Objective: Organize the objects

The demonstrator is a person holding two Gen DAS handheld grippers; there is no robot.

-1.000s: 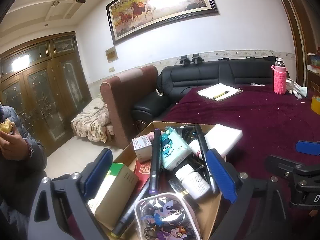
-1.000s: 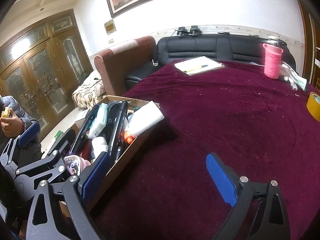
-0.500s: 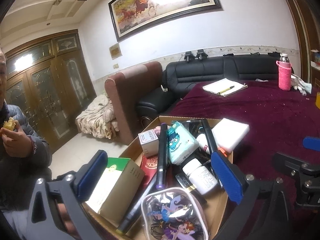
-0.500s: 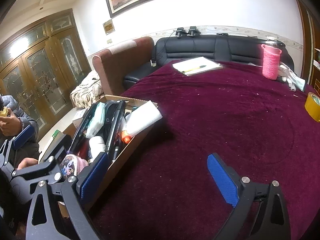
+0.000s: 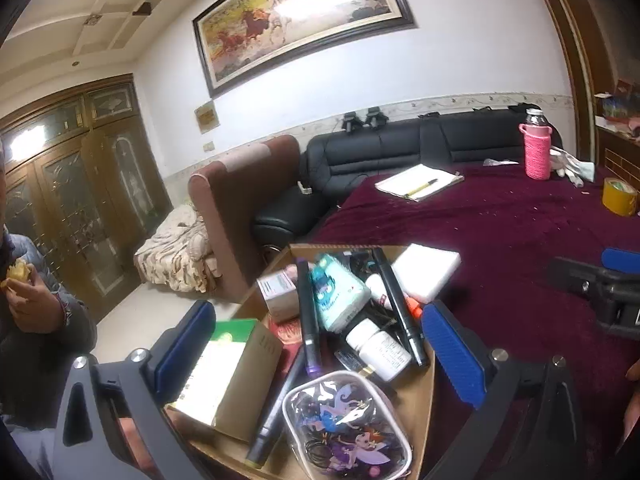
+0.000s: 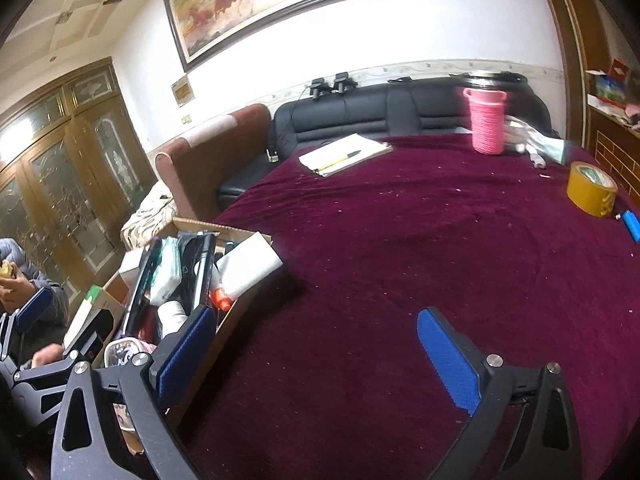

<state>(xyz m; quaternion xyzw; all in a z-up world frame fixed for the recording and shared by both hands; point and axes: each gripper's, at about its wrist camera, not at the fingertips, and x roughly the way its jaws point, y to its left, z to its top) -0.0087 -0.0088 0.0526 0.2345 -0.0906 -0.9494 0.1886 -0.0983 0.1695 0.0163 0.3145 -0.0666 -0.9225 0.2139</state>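
1. Your landmark is the cardboard box (image 5: 416, 392), which sits at the left edge of the counter (image 6: 400, 240) with its maroon cloth.
2. Left of the box, off the counter, a person in a dark jacket (image 5: 36, 320) holds food up in one hand.
3. Your left tongs (image 5: 316, 344) hover over the near end of the box, blue pads spread wide, nothing between them pressed or held.
4. In the box's left side lies a green-and-tan carton (image 5: 224, 372), just beside the left pad.
5. In the middle of the box a long black marker with a purple band (image 5: 306, 312) lies lengthwise; a teal tissue pack (image 5: 336, 292) rests beside it.
6. At the box's near end sits a clear pouch with cartoon figures (image 5: 344, 428); past it lies a white pill bottle (image 5: 378, 348).
7. On the box's right side lies a second black marker (image 5: 396, 304), and a white flat block (image 5: 428, 268) leans over the right rim.
8. Your right tongs (image 6: 316, 360) hang over bare cloth just right of the box, pads spread wide and empty.
9. Far beyond the box lies a notepad with a pen (image 6: 344, 154).
10. Well right of the box, a pink knitted bottle sleeve (image 6: 486, 124) stands upright at the far edge, with a roll of yellow tape (image 6: 592, 188) nearer and further right.
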